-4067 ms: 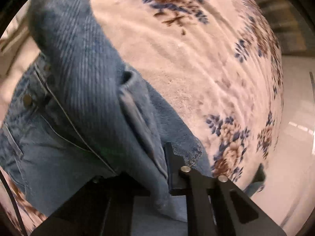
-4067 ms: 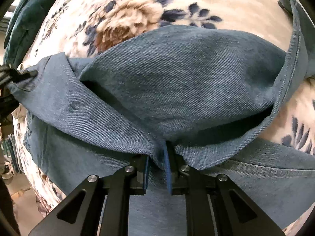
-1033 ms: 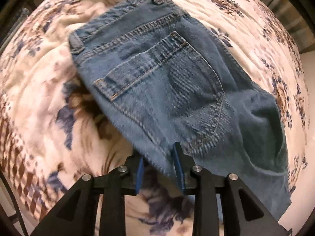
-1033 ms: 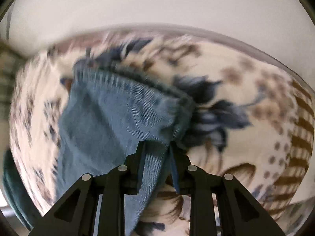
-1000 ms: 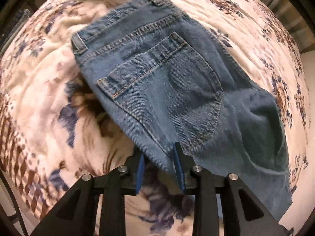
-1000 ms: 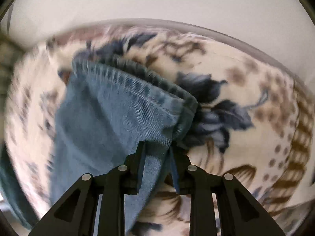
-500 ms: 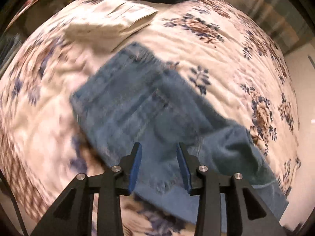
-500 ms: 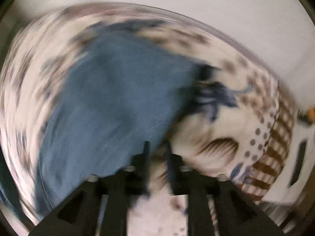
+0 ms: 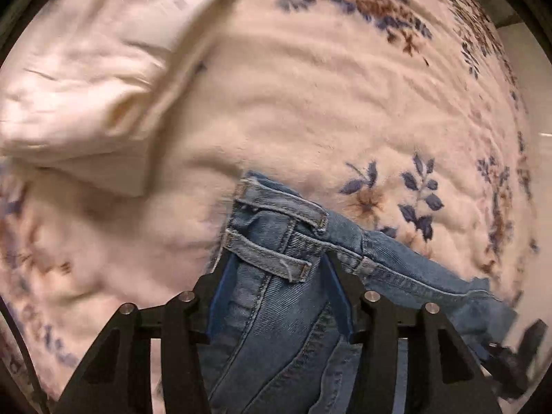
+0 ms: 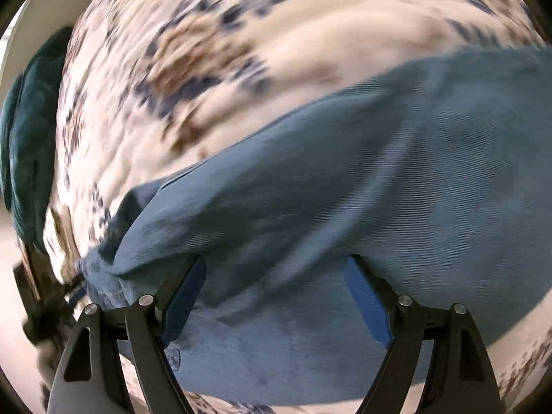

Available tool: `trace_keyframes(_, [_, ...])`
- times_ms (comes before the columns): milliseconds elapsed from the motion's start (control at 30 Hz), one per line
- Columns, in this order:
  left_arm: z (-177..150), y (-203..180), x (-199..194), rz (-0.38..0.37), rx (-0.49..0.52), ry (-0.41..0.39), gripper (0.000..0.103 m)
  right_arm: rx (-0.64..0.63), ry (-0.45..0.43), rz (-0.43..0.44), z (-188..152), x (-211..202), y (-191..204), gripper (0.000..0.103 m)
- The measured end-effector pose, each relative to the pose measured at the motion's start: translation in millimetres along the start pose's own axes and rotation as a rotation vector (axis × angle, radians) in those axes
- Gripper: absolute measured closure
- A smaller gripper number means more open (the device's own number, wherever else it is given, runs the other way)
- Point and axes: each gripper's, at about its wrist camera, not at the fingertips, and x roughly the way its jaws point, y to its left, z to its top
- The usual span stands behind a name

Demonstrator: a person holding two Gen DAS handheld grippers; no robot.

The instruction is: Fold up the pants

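The blue jeans lie on a cream floral blanket. In the left wrist view my left gripper is open, its blue-padded jaws on either side of the waistband corner with two belt loops. In the right wrist view my right gripper is wide open over a broad stretch of the jeans' denim, which lies between and beyond its fingers. This view is blurred by motion. The other gripper shows dimly at the left edge of the right wrist view.
A folded cream garment lies on the blanket at the upper left of the left wrist view. A dark teal cloth sits at the blanket's far left edge in the right wrist view.
Both grippers have let go and opened. The left has moved up to the waistband corner. The right has left the leg hem and swung over the middle of the jeans.
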Motion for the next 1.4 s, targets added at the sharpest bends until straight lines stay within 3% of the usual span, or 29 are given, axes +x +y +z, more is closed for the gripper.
trace_keyframes(67, [1, 4, 2, -0.038, -0.01, 0.002, 0.054, -0.037, 0.012, -0.037, -3, 6, 7, 0.018])
trace_keyframes(100, [-2, 2, 0, -0.027, 0.014, -0.016, 0.063, -0.048, 0.017, -0.046, -3, 8, 10, 0.018])
trace_keyframes(167, [-16, -6, -11, 0.059, 0.089, -0.101, 0.073, -0.067, 0.021, -0.061, -4, 11, 17, 0.018])
trace_keyframes(233, [-23, -9, -11, 0.146, 0.122, -0.149, 0.072, -0.084, 0.018, -0.09, -2, 9, 20, 0.018])
trace_keyframes(300, [-30, -11, -5, 0.177, 0.117, -0.143, 0.071, -0.101, 0.008, -0.107, 1, 2, 22, 0.018])
trace_keyframes(433, [-48, -45, -25, 0.318, 0.126, -0.168, 0.067, -0.169, 0.013, -0.066, 15, -17, 37, 0.018])
trace_keyframes(533, [-78, -75, -52, 0.33, 0.119, -0.213, 0.066, -0.36, 0.017, -0.05, 27, -31, 66, 0.018])
trace_keyframes(567, [-88, -86, -58, 0.323, 0.141, -0.231, 0.063, -0.475, 0.027, -0.037, 31, -32, 82, 0.018])
trace_keyframes(633, [-102, -113, -65, 0.338, 0.214, -0.253, 0.062, -0.739, 0.049, -0.037, 36, -31, 112, 0.018])
trace_keyframes(700, [-101, -138, -64, 0.314, 0.307, -0.257, 0.052, -1.007, 0.068, -0.061, 22, -25, 139, 0.019])
trace_keyframes(767, [-97, -163, -48, 0.305, 0.449, -0.223, 0.05, -1.177, 0.088, -0.12, 11, -15, 150, 0.019])
trace_keyframes(833, [-93, -193, -27, 0.259, 0.626, -0.174, 0.05, -1.331, 0.132, -0.179, 2, 2, 157, 0.022])
trace_keyframes(933, [-90, -227, -4, 0.319, 0.856, -0.141, 0.05, -1.45, 0.182, -0.193, -7, 16, 155, 0.027])
trace_keyframes(1000, [-88, -242, 5, 0.356, 0.935, -0.143, 0.05, -1.522, 0.179, -0.21, -14, 25, 148, 0.036])
trace_keyframes(1067, [-84, -247, 10, 0.36, 0.95, -0.122, 0.05, -1.519, 0.172, -0.212, -14, 32, 140, 0.05])
trace_keyframes(1133, [-80, -252, 12, 0.373, 0.961, -0.12, 0.05, -1.461, 0.168, -0.175, -10, 34, 128, 0.081])
trace_keyframes(1200, [-75, -251, 8, 0.376, 0.951, -0.124, 0.05, -1.355, 0.218, -0.051, -7, 29, 118, 0.095])
trace_keyframes(1333, [-60, -239, 3, 0.353, 0.878, -0.116, 0.05, -0.933, 0.399, 0.283, 34, 15, 70, 0.096])
trace_keyframes(1367, [-59, -236, 3, 0.345, 0.856, -0.111, 0.05, -0.777, 0.434, 0.326, 50, 24, 50, 0.096])
trace_keyframes(1400, [-53, -233, 4, 0.333, 0.826, -0.097, 0.05, -0.682, 0.439, 0.304, 60, 33, 38, 0.096])
